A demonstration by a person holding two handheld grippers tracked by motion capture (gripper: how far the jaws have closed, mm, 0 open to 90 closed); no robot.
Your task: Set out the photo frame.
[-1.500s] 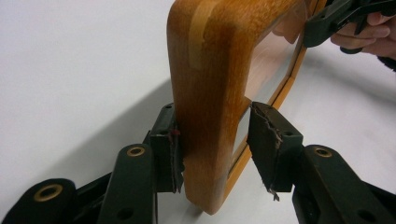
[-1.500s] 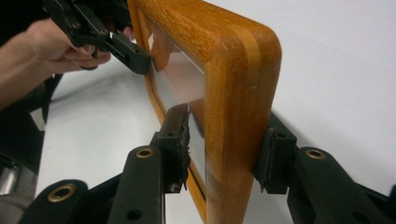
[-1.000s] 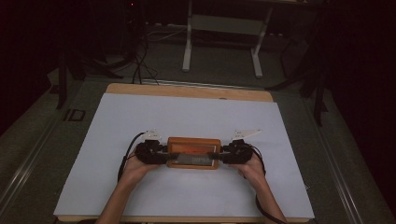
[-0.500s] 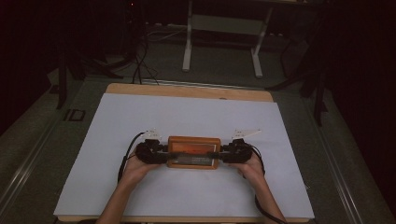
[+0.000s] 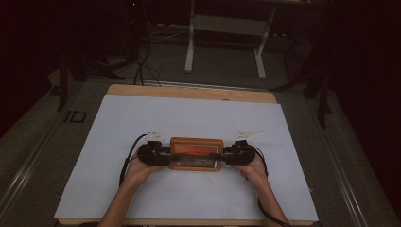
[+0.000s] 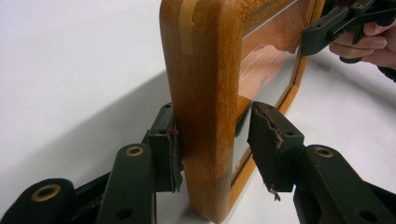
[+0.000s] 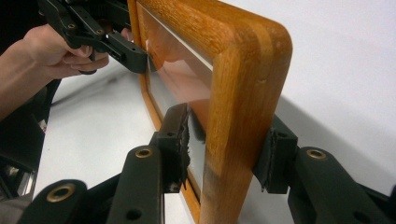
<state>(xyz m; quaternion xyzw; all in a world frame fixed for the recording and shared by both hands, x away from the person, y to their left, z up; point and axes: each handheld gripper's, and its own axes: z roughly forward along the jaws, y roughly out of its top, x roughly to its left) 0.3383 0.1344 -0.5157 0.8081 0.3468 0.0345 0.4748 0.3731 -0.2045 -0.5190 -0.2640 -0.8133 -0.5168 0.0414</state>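
A wooden picture frame (image 5: 196, 153) with a glass front stands upright on its long edge, at the middle of the white table sheet (image 5: 189, 118). My left gripper (image 5: 166, 156) is shut on its left end and my right gripper (image 5: 226, 156) on its right end. In the left gripper view the jaws (image 6: 212, 109) straddle the thick wooden edge (image 6: 205, 93), one pad on the back and one at the glass side. The right gripper (image 7: 229, 116) clamps the other rounded corner (image 7: 247, 70) the same way. Each view shows the opposite hand and gripper (image 6: 327, 28) (image 7: 107, 39) farther off.
The sheet covers a wooden table whose back edge (image 5: 189, 92) is bare. A black cable (image 5: 128, 156) loops from the left gripper toward the front. Beyond the table, on the dark floor, stand a white desk frame (image 5: 224, 23) and loose cables (image 5: 142, 61).
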